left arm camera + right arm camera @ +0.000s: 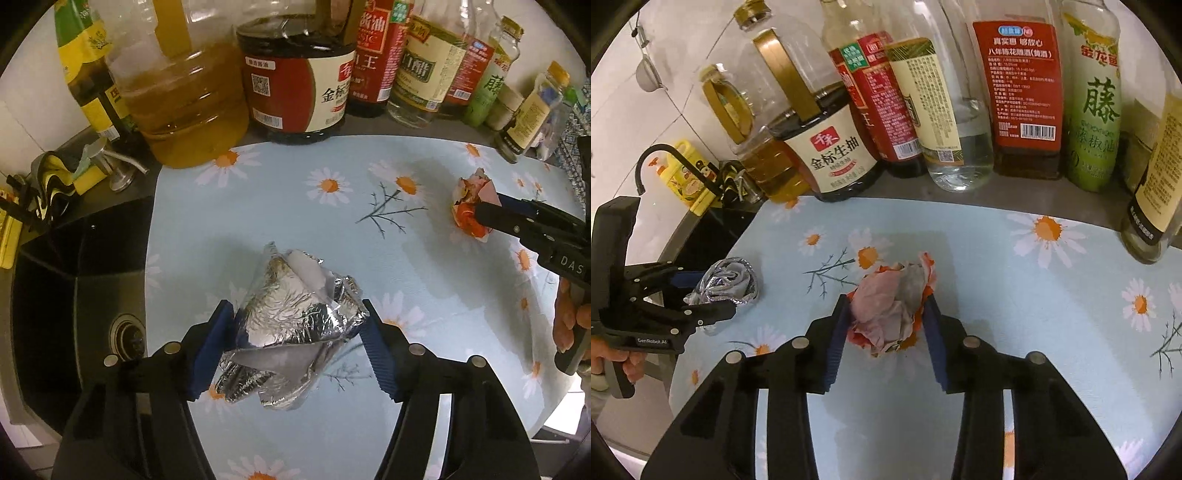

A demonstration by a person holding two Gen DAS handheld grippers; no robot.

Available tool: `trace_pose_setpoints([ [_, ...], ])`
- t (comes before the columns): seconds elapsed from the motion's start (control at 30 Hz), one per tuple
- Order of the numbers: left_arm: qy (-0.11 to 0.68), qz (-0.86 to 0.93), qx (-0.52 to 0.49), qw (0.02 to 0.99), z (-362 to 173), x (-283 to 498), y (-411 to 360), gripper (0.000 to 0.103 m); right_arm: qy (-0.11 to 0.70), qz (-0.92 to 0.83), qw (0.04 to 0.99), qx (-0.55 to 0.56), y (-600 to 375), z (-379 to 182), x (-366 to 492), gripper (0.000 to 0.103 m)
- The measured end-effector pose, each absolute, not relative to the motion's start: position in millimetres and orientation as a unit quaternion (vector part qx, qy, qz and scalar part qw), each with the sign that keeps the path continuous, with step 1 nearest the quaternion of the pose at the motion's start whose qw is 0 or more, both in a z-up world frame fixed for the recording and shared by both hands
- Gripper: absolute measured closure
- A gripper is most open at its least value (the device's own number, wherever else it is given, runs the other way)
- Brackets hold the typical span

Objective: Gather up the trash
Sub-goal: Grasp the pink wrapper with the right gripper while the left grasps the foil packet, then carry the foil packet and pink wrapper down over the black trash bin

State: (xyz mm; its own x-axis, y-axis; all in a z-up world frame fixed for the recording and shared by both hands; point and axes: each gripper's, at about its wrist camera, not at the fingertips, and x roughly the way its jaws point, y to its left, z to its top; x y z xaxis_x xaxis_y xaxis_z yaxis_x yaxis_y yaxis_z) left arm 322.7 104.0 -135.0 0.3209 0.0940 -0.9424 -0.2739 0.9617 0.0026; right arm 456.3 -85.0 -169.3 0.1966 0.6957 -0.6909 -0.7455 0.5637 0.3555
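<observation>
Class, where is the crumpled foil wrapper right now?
The crumpled foil wrapper lies on the daisy-print mat, pinched in the left claw, beside the sink and left of the orange paper wad.

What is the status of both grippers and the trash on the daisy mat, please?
Left gripper shut on foil wrapper. Right gripper shut on crumpled paper. Both on mat; path clear.

A pale blue daisy-print mat covers the counter. A dark sink adjoins its left edge. Condiment bottles stand in a row along the white tiled wall behind the mat.
</observation>
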Motion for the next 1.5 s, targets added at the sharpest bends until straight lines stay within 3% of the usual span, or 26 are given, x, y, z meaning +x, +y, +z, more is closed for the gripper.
trace_pose_setpoints([
  [1.5, 0.476, -0.05, -0.084, 0.874, -85.6, 91.4, 58.1, 0.038, 0.388, 0.367, 0.845, 0.032, -160.5, -111.4, 162.9, 0.062],
])
